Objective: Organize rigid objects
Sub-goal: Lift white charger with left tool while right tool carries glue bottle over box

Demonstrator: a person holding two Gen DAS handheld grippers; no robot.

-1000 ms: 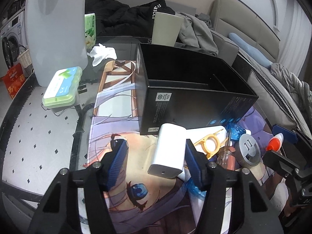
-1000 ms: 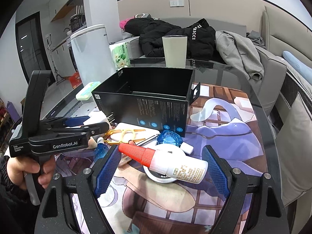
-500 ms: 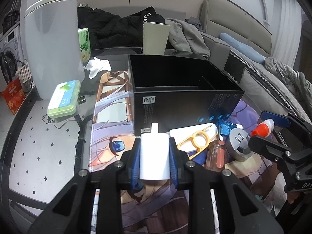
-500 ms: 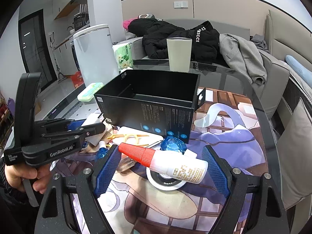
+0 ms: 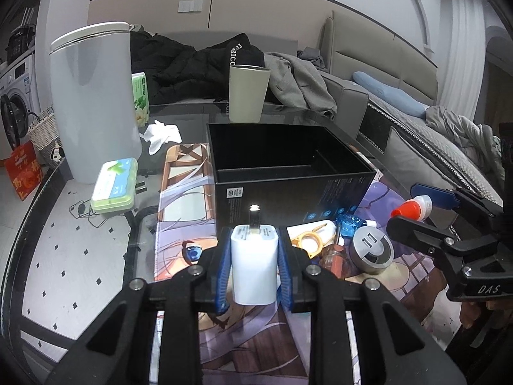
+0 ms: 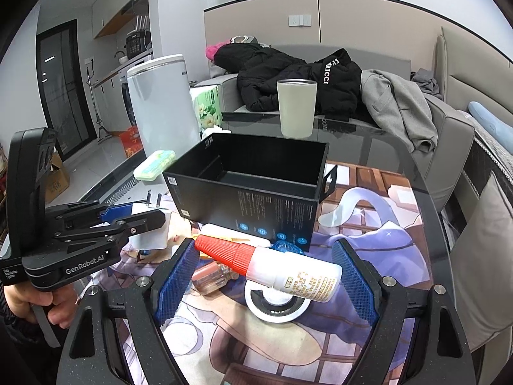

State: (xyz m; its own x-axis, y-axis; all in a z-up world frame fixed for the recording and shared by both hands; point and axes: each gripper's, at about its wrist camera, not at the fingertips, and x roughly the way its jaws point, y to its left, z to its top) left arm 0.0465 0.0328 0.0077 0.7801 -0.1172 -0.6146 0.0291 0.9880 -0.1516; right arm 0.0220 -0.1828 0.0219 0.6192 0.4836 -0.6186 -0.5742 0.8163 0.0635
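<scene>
Both tools are matte black plastic frames with angular, strutted arms. The left gripper (image 5: 254,264) carries blue ribbed pads (image 5: 223,272) on its two fingers, with round silver screws set along the black links behind them. The right gripper (image 6: 264,280) has the same build: blue cross-hatched pads (image 6: 174,284), speckled black arms and silver screw heads. White lettering reads "GenRobot.AI" on the left tool's side and "DAS" on the right one's. The left hand (image 6: 30,301) emerges from a dark sleeve.
</scene>
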